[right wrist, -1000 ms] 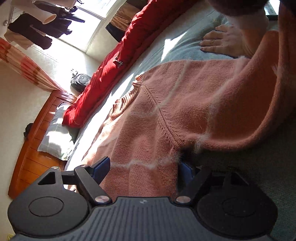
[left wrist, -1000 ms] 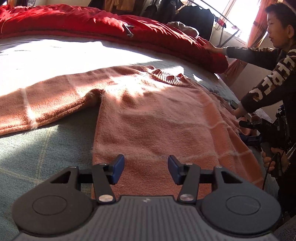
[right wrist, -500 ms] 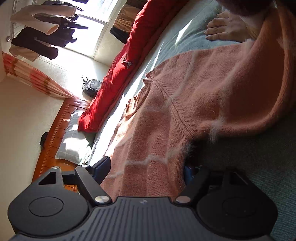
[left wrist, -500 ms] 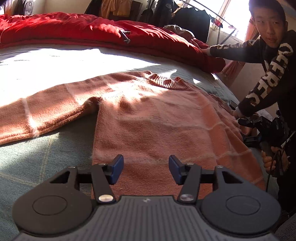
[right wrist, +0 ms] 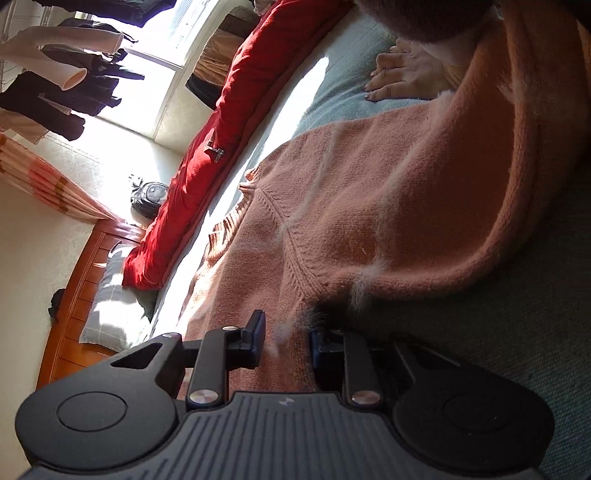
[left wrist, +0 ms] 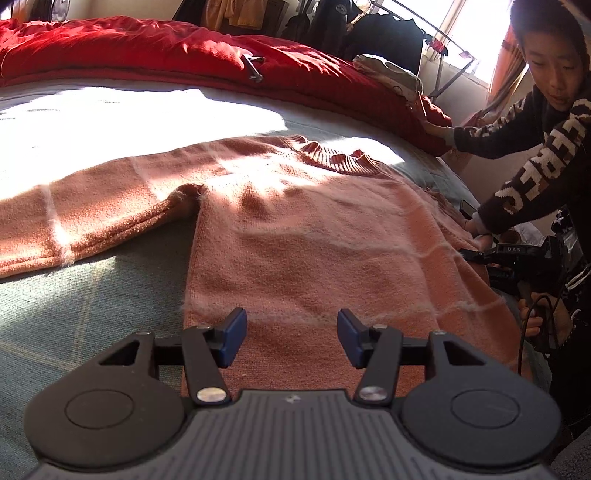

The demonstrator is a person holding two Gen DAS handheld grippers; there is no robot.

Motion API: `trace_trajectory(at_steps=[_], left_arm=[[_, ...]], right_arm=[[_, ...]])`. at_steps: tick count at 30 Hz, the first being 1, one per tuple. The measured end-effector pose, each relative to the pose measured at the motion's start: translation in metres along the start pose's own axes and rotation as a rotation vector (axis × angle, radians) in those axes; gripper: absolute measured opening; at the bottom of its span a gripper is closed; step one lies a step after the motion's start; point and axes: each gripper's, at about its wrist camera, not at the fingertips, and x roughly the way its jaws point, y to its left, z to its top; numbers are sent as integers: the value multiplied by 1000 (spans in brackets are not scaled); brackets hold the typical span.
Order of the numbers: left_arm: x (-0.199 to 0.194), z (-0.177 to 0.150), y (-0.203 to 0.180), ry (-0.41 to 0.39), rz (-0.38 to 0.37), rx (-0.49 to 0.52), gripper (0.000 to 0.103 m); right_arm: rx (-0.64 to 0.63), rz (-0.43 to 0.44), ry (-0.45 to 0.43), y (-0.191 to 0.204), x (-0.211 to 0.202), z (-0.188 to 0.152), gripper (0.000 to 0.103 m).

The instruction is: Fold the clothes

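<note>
A salmon-pink knit sweater (left wrist: 314, 236) lies flat on the bed, collar away from me and one sleeve (left wrist: 92, 218) stretched out to the left. My left gripper (left wrist: 291, 338) hovers open over its hem, with nothing between the blue pads. In the right wrist view the sweater (right wrist: 369, 206) fills the middle, its other sleeve (right wrist: 517, 177) draped across to the right. My right gripper (right wrist: 288, 341) sits at the side seam just below the armpit. Its jaws are closing, with a fold of sweater fabric pinched between the pads.
A red duvet (left wrist: 184, 51) is bunched along the bed's far side. The grey-green bedspread (left wrist: 74, 295) shows around the sweater. A person leans in at the right, one hand (right wrist: 402, 79) flat on the bed. A pillow (right wrist: 110, 306), wooden headboard (right wrist: 74, 314) and hung clothes (left wrist: 369, 33) border the bed.
My right gripper's jaws have drawn together from wide apart onto the sweater's side fabric. The left gripper has kept its place and width. The person has leaned further in.
</note>
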Motion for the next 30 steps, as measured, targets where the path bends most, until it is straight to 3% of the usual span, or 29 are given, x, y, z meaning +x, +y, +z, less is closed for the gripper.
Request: trace_trajectory(at_steps=[5, 11, 13, 18, 20, 24, 30], left_arm=[[-4, 5, 2, -19, 0, 16, 54], [3, 9, 16, -9, -11, -16, 54], [7, 13, 24, -13, -24, -49, 54], [25, 30, 50, -34, -87, -136, 59], [38, 36, 60, -35, -97, -151, 60], [69, 50, 81, -36, -84, -189, 60], [105, 67, 103, -55, -208, -290, 60]], right_arm=[[-188, -162, -71, 32, -15, 19, 11], [-361, -360, -1, 43, -1, 13, 13], [-366, -375, -17, 44, -3, 6, 15], [-392, -455, -64, 66, -24, -17, 48], [-419, -479, -97, 78, -35, -31, 56], [-430, -476, -170, 100, -54, -58, 65], [-398, -475, -204, 118, -63, -80, 67]])
